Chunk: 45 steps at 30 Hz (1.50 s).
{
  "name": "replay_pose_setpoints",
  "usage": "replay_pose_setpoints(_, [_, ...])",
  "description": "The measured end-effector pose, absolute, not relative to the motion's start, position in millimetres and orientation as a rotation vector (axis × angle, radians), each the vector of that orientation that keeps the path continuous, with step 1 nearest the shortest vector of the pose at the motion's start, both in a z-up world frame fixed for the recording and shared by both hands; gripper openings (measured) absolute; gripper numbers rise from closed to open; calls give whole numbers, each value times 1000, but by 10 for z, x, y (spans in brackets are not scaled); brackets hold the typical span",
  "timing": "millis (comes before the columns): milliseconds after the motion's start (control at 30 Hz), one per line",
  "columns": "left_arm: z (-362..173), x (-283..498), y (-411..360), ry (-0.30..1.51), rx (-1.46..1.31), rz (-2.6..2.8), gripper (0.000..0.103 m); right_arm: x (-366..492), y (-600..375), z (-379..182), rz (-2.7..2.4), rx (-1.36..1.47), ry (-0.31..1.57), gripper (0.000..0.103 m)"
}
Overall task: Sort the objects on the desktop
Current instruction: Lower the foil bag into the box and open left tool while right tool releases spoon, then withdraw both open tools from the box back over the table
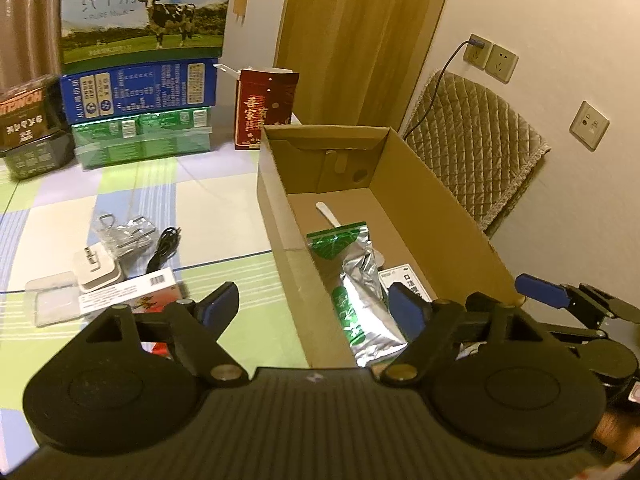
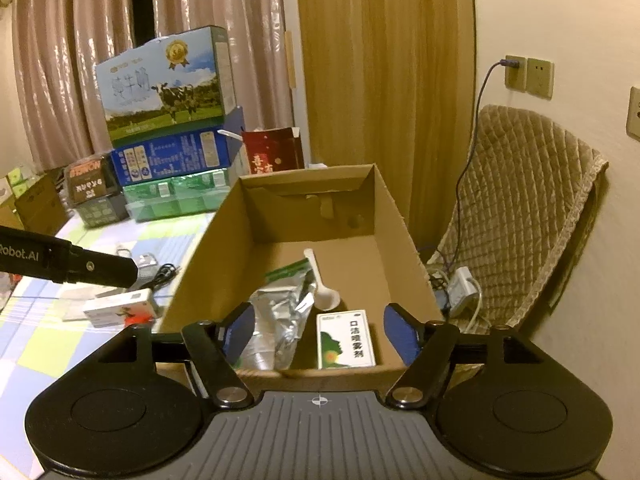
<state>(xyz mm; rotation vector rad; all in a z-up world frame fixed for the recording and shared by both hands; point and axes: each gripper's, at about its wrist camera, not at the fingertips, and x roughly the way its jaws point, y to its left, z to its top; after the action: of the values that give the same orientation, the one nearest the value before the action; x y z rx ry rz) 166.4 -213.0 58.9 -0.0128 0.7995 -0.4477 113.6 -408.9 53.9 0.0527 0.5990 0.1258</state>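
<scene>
From my left wrist camera, my left gripper (image 1: 316,304) is spread wide and holds nothing, straddling the near left wall of the cardboard box (image 1: 280,200); the foil pouch (image 1: 360,292) lies inside it, while the red-and-white carton (image 1: 132,300), white charger (image 1: 98,270) and black cable (image 1: 162,250) wait on the tablecloth (image 1: 208,208). If I swing left carelessly, a finger could catch that wall and drag the box. From my right wrist camera, my right gripper (image 2: 320,334) is also spread and empty over the box's near end, above the green-and-white spray box (image 2: 346,340) and white spoon (image 2: 320,284). Dropping lower risks crushing the pouch or clipping the left tool nearby.
</scene>
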Motion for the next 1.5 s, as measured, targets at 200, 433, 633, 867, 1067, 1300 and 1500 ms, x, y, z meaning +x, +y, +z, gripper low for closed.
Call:
replay_pose_setpoints(200, [629,1470,-2001,790,1,-429,90,970,-3968,626,149,51,587,77])
replay_pose_setpoints(433, [616,1296,-1796,788,11,-395,101,791,-3799,703,180,36,576,87])
replay_pose_setpoints(633, [606,1184,-1513,789,2,-358,102,671,-3624,745,211,25,566,99])
replay_pose_setpoints(867, [494,978,-1005,791,-28,-276,102,601,-3371,765,253,-5,566,101])
replay_pose_setpoints(1067, [428,823,-544,793,-47,-192,102,566,-3157,730,299,-23,570,101])
replay_pose_setpoints(1300, [427,764,-184,787,-70,-135,102,540,-2932,675,348,-39,576,101])
replay_pose_setpoints(1500, [384,777,-28,788,-81,-120,102,512,-2734,615,388,-55,587,101])
